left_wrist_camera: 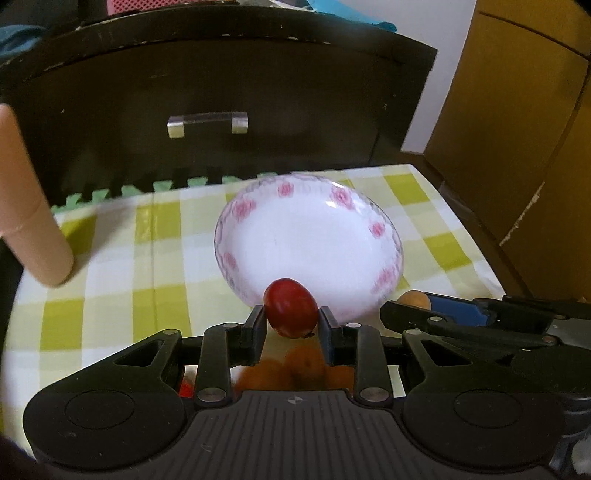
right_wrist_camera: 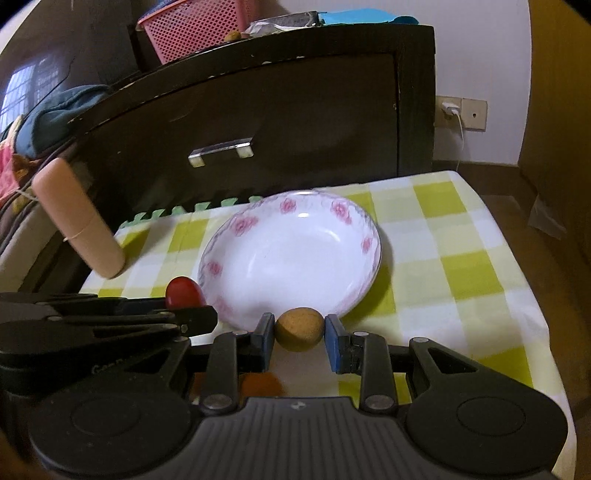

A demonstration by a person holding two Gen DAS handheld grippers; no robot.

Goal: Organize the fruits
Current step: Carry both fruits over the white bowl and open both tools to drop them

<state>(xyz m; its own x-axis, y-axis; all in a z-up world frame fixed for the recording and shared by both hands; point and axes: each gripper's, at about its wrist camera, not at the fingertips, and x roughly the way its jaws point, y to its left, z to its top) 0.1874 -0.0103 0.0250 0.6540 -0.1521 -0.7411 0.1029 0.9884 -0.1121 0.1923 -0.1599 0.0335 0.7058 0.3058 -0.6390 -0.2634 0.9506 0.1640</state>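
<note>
A white bowl (left_wrist_camera: 310, 240) (right_wrist_camera: 291, 258) with pink flowers on its rim stands empty on the green-checked cloth. My left gripper (left_wrist_camera: 291, 314) is shut on a small red oval fruit (left_wrist_camera: 291, 310), held just before the bowl's near rim. My right gripper (right_wrist_camera: 300, 326) is shut on a round tan fruit (right_wrist_camera: 298, 328), also at the near rim. Each wrist view shows the other gripper: the right gripper (left_wrist_camera: 406, 306) with the tan fruit (left_wrist_camera: 415, 298) at right, the left gripper (right_wrist_camera: 199, 314) with the red fruit (right_wrist_camera: 183, 291) at left. Blurred orange-brown fruits (left_wrist_camera: 295, 369) (right_wrist_camera: 258, 384) lie below the fingers.
A dark cabinet (left_wrist_camera: 258, 92) with a clear drawer handle (left_wrist_camera: 207, 123) stands right behind the table. A pinkish cylinder (left_wrist_camera: 33, 221) (right_wrist_camera: 81, 225) leans in at the left. The checked cloth (right_wrist_camera: 461, 266) ends at the table's right edge. A pink basket (right_wrist_camera: 195, 26) sits on the cabinet.
</note>
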